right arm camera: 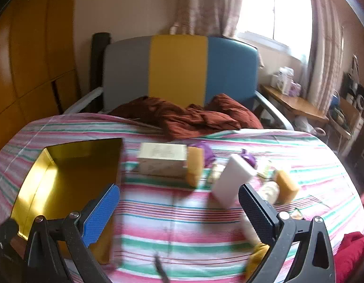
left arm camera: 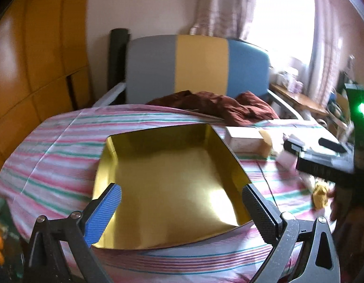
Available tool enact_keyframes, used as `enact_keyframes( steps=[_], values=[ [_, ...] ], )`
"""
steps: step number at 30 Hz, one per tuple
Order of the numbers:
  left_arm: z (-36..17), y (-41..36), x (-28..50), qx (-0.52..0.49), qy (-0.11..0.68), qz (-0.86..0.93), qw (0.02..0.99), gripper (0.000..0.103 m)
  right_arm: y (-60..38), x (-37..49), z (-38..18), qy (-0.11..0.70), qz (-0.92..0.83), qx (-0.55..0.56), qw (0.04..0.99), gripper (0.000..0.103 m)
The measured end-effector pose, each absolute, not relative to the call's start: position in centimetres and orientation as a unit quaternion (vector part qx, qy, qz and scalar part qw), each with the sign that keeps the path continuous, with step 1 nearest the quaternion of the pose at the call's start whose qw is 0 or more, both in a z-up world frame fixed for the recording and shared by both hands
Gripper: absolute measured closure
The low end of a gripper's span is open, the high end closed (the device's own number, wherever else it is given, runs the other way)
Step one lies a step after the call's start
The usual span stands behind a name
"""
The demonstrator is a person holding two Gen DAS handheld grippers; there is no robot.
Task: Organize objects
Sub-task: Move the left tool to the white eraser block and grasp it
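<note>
A striped bedspread (right arm camera: 182, 214) is seen bearing an empty gold tray (left arm camera: 167, 176) at left, with a cream box (right arm camera: 161, 159), a white box (right arm camera: 231, 179) and orange blocks (right arm camera: 194, 165) scattered near its right. Left gripper (left arm camera: 182, 210) and right gripper (right arm camera: 179, 208) are held wide apart, nothing between the fingers. On soft bedding a block may be toppled or pushed away if the grip is taken off-centre.
</note>
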State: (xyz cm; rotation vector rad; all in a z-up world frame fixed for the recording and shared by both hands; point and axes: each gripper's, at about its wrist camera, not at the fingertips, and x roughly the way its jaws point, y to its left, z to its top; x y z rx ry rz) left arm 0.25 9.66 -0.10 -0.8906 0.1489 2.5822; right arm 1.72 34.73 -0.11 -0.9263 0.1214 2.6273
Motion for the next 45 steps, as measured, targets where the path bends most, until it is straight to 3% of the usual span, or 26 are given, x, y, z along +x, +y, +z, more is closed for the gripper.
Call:
enact_keyframes(
  steps=[11, 20, 33, 45],
  values=[
    [-0.9, 14.2, -0.7, -0.342, 0.069, 0.896, 0.273, 0.0, 43.9, 3.4, 0.3, 0.062, 0.904, -0.336, 0.258, 0.0],
    [-0.2, 19.2, -1.1, -0.325, 0.092, 0.879, 0.336, 0.0, 52.9, 7.8, -1.1, 0.206, 0.864, -0.341, 0.308, 0.0],
    [-2.4, 30.1, -2.0, -0.319, 0.197, 0.84, 0.393, 0.0, 59.0, 10.0, -7.4, 0.372, 0.795, -0.343, 0.335, 0.001],
    [-5.2, 39.6, -4.9, -0.328, 0.226, 0.795, 0.456, 0.0, 58.9, 8.6, -9.1, 0.337, 0.764, -0.416, 0.36, 0.001]
  ],
)
